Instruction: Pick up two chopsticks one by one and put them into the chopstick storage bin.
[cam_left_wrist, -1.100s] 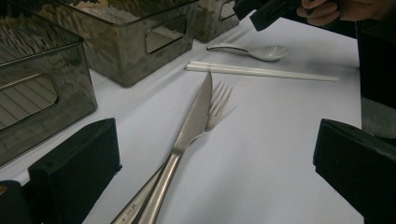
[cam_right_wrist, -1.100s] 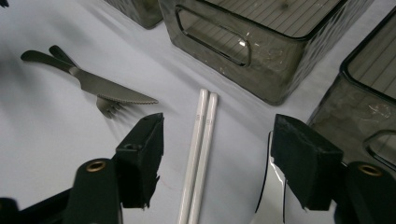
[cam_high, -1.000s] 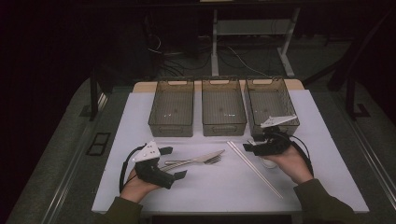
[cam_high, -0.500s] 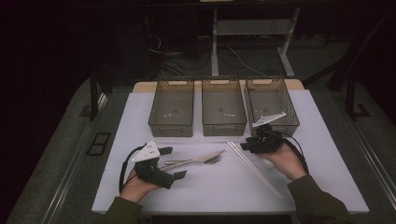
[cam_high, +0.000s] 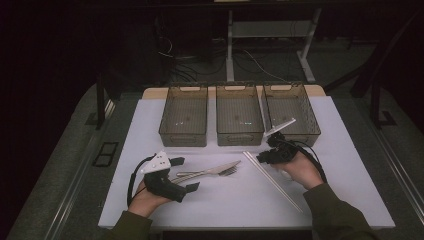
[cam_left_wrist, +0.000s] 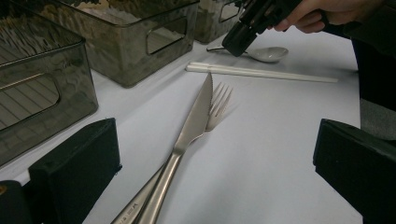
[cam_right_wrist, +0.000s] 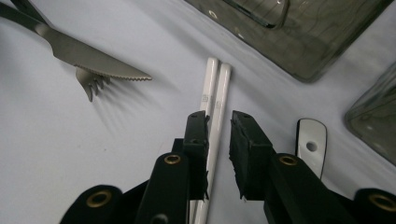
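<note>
Chopsticks (cam_right_wrist: 214, 100), white pair, flat on table (cam_high: 350, 190) before bins: likely light, stiff, slick, best pinched mid-shaft; right gripper (cam_right_wrist: 218, 140) narrowly parted astride them, left gripper (cam_left_wrist: 210, 172) wide, empty.

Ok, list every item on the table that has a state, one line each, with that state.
left bin: upright, empty.
middle bin: upright, empty.
right bin: upright, nothing seen inside.
knife: flat on the table, blade lying over the fork.
fork: flat, partly under the knife.
chopsticks: flat, side by side, ungripped.
spoon: lying on the table.
left gripper: jaws wide open.
right gripper: jaws parted above the chopsticks.
</note>
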